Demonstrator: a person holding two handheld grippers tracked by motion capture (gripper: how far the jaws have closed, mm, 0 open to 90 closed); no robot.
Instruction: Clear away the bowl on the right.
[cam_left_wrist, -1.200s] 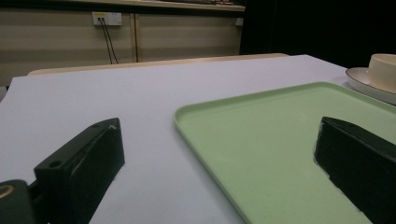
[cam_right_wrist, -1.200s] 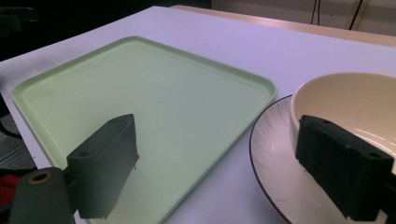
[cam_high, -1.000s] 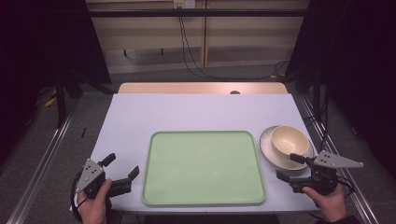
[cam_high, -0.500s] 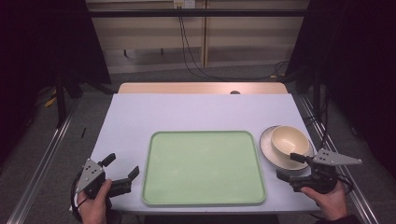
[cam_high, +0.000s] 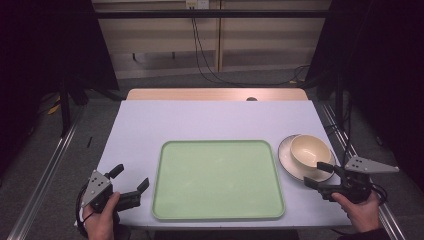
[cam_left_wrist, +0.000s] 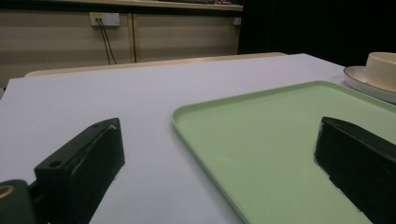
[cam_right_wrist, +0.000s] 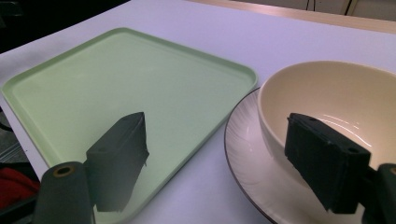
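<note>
A pale green tray (cam_high: 217, 180) lies flat at the middle front of the table. Right of it a cream bowl (cam_high: 310, 150) sits on a white plate (cam_high: 287, 155). My right gripper (cam_high: 320, 175) hovers at the plate's near edge. Its jaws have just been closing but stay open and press on nothing. In the right gripper view (cam_right_wrist: 217, 123) one jaw hangs over the tray (cam_right_wrist: 116, 79), the other in front of the bowl (cam_right_wrist: 336, 93), with the plate's rim (cam_right_wrist: 247, 154) between. My left gripper (cam_high: 132, 176) rests open at the tray's front left corner.
The white table (cam_high: 215, 120) stretches bare beyond the tray to a wooden strip at its far edge. In the left gripper view the tray (cam_left_wrist: 280, 140) fills the right side, with the plate (cam_left_wrist: 364, 84) and bowl (cam_left_wrist: 380, 67) far right.
The right gripper has shifted slightly by the plate and its jaws stand a little narrower. The left gripper has kept still.
</note>
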